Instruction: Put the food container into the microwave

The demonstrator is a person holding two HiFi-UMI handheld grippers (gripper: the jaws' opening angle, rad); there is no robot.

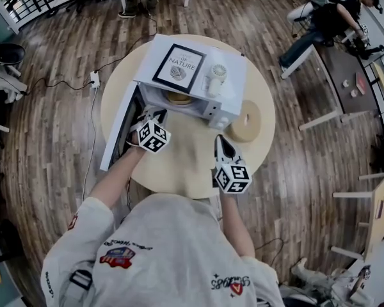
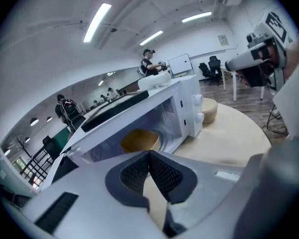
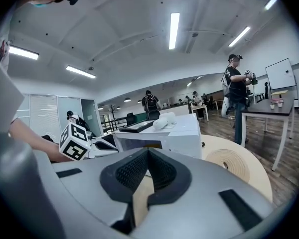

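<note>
A white microwave (image 1: 227, 75) stands on the round pale table (image 1: 185, 165) with its door (image 1: 118, 130) swung open to the left. Inside lies the tan food container (image 1: 178, 97), seen in the left gripper view as a yellowish shape (image 2: 139, 139) in the cavity. My left gripper (image 1: 155, 115) hovers just in front of the opening, shut (image 2: 149, 156) with nothing between its pads. Nearer the table's front, my right gripper (image 1: 223, 142) is shut and empty too (image 3: 148, 153), pointing at the microwave (image 3: 179, 133).
A framed picture (image 1: 179, 68) and a small white fan (image 1: 216, 78) rest on the microwave's top. A tan round disc with a hole (image 1: 246, 121) lies right of the microwave. A cable and power strip (image 1: 94, 78) lie on the floor at left. People work at desks behind.
</note>
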